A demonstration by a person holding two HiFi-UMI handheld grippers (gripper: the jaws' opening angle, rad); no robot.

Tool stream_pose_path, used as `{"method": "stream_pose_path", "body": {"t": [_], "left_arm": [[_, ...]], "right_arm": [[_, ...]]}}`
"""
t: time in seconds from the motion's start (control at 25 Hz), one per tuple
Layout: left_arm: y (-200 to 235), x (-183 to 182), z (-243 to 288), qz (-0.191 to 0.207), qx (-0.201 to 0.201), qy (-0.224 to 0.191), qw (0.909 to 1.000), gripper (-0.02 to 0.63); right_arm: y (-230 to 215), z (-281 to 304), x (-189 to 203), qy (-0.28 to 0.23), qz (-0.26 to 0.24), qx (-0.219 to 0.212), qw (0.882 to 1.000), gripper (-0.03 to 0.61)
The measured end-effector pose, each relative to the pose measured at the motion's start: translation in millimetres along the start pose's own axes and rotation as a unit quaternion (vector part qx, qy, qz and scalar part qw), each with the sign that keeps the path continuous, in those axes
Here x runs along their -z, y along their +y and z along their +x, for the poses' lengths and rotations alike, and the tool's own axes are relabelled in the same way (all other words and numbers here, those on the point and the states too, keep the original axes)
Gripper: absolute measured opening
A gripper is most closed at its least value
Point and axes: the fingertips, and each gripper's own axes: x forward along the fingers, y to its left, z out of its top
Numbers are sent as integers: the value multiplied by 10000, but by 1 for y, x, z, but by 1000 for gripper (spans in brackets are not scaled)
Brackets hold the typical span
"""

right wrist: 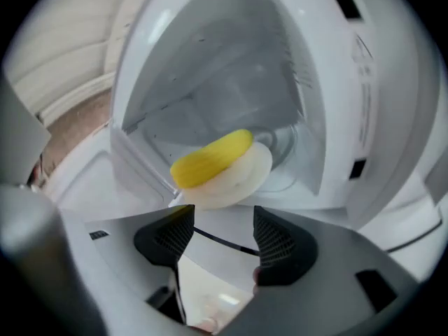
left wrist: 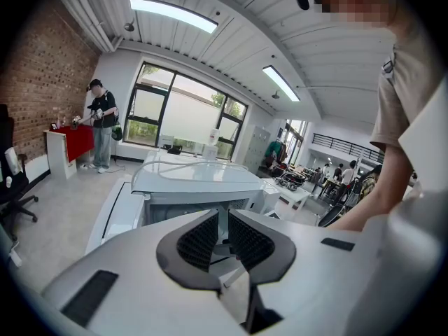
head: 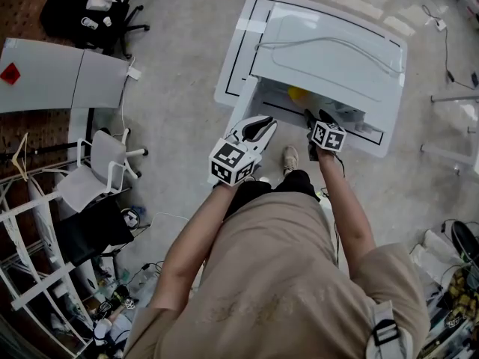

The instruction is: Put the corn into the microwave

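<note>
right gripper view, smooth yellow corn [right wrist: 210, 158]

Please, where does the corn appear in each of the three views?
Head view: corn in the upper middle, inside the microwave opening.
Left gripper view: not in it.
Right gripper view: corn at the centre, lying on a plate.
Shared landmark: the white microwave.

A brick wall [left wrist: 42, 68] flanks big windows [left wrist: 178, 114] (2 ceiling lights [left wrist: 171, 14] lit) over grey floor [left wrist: 63, 198].
</note>
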Motion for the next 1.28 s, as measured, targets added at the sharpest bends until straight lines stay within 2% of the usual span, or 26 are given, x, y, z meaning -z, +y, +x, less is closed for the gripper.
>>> {"method": "stream_pose_path", "body": {"t": [0.04,0.12,0.32,0.72,1.04,1.28], "left_arm": [[0,0,1,2,7,6,10000,34],[-2,0,2,9,20,12,10000,34],[-6,1,3,17,56,32,10000,34],[-6,8,-4,-62,-55,66,9999,34],[-5,7,-5,-95,-104,20,9999,34],[-7,9,-6,-86,-86,68,9999,34]], "right_arm": [[0,0,1,-25,-573,185,9982,255],[1,3,3,17,-1339,420,9901,267],[12,10,0,138,-2326,696,9700,273],[4,25,-20,21,-2545,1219,9593,273],[-2,33,-33,11,-2374,1404,9612,273],[-1,30,-40,-51,-2624,1546,9525,273]]}}
